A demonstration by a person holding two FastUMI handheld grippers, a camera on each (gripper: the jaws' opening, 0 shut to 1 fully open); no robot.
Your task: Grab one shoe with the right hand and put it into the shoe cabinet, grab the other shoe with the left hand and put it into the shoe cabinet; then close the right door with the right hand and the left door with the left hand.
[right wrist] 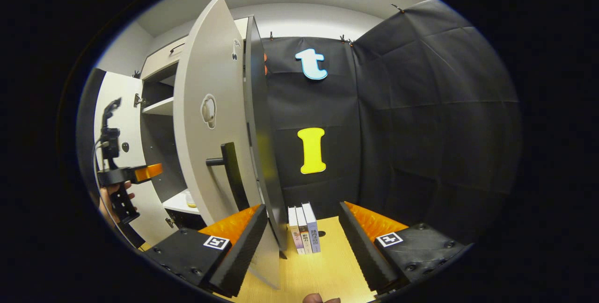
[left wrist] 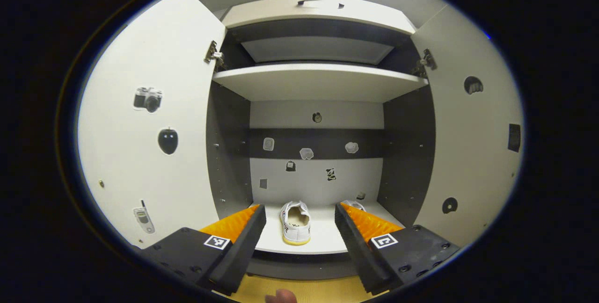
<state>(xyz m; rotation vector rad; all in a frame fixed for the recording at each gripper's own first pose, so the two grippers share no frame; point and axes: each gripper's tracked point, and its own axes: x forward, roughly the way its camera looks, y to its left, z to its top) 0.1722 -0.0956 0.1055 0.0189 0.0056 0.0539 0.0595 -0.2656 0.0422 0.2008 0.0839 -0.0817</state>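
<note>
The shoe cabinet (left wrist: 318, 83) stands with both doors swung wide. A white shoe (left wrist: 295, 222) rests on its bottom shelf (left wrist: 323, 242), heel toward me. A second white shoe (left wrist: 354, 205) lies to its right, mostly hidden behind my finger. My left gripper (left wrist: 299, 209) is open in front of that shelf, holding nothing. In the right gripper view, my right gripper (right wrist: 302, 207) is open beside the right door (right wrist: 210, 130), whose lower edge runs down between its fingers, close to the left one. The door's black handle (right wrist: 229, 167) is just above that finger. The left gripper (right wrist: 152, 172) shows far left.
The left door (left wrist: 149, 130) and right door (left wrist: 468, 144) flank the opening, and an empty shelf (left wrist: 318, 81) crosses above the shoes. Three books (right wrist: 304, 228) stand upright on the wooden surface (right wrist: 323, 265) against the black cloth wall. A hand (right wrist: 110, 200) holds the left gripper.
</note>
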